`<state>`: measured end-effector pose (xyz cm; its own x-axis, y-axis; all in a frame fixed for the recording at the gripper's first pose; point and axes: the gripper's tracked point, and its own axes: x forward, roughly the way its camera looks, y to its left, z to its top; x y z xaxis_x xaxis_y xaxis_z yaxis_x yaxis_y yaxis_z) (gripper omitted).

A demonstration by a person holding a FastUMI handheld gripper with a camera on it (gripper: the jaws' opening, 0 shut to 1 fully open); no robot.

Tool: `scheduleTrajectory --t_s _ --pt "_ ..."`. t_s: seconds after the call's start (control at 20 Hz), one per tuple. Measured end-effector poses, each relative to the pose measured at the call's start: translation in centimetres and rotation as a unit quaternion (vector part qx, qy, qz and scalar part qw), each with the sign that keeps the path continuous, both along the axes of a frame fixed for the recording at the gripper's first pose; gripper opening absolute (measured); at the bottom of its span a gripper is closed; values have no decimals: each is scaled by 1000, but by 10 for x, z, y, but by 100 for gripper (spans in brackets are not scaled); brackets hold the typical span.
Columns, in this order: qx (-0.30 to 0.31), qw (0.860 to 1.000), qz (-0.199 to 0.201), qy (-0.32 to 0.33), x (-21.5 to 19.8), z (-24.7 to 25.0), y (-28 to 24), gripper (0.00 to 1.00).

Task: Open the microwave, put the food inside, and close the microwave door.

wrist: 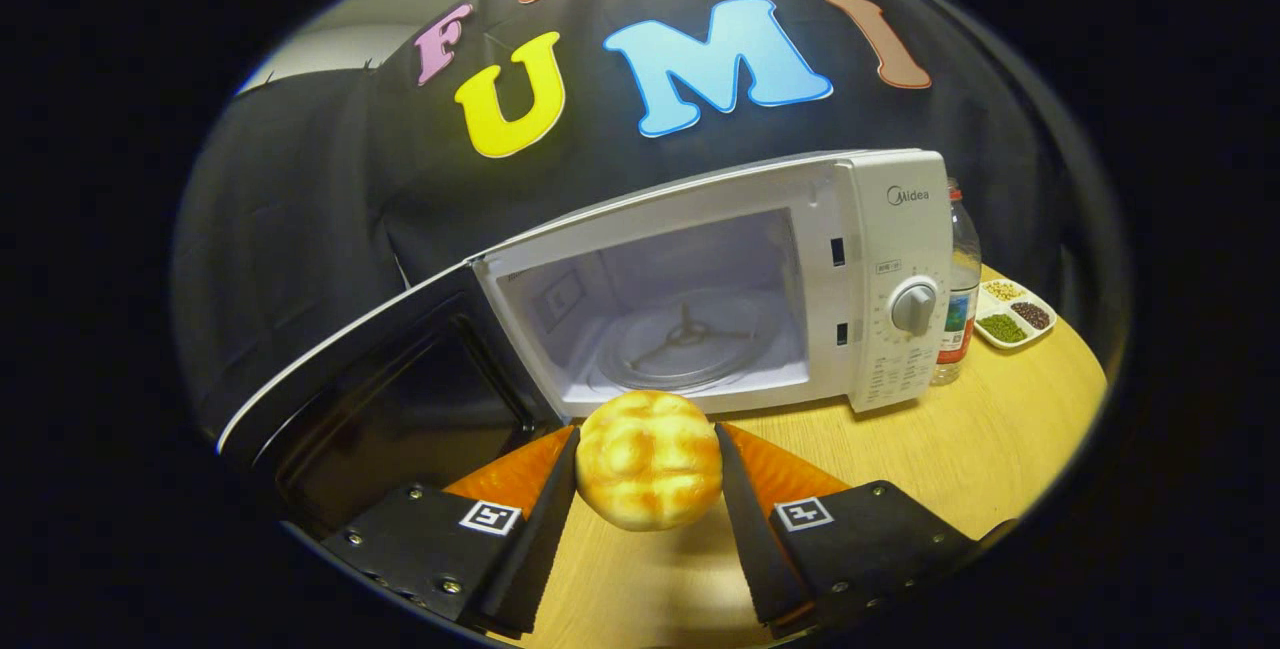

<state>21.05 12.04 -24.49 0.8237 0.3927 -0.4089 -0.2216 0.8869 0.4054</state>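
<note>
Golden bun (648,459) clamped by gripper (648,474); microwave (720,289) open at 12 o'clock; advance level, clear the sill.

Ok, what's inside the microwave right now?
The microwave stands open; inside is a glass turntable with nothing on it. The bun, gripped between the gripper fingers, hangs just outside and hides the cavity's front lip.

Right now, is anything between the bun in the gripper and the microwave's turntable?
No. In the gripper view the gripper is shut on the bun, the door swung aside. Ahead, only the microwave's front sill lies before the turntable.
</note>
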Motion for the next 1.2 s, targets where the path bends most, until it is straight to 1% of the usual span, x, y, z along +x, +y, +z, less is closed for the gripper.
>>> scheduleTrajectory --t_s 0.3,0.5,0.75,0.9,0.95,1.2 --pt "42 999 -20 10 39 -10 12 77" --pt "60 998 -25 13 65 -17 24 77" --pt "89 995 -41 13 96 -25 36 77" --pt "94 994 -48 10 109 -32 42 77" --pt "97 994 -50 9 114 -34 43 80" --pt "97 993 -71 6 141 -46 45 80"
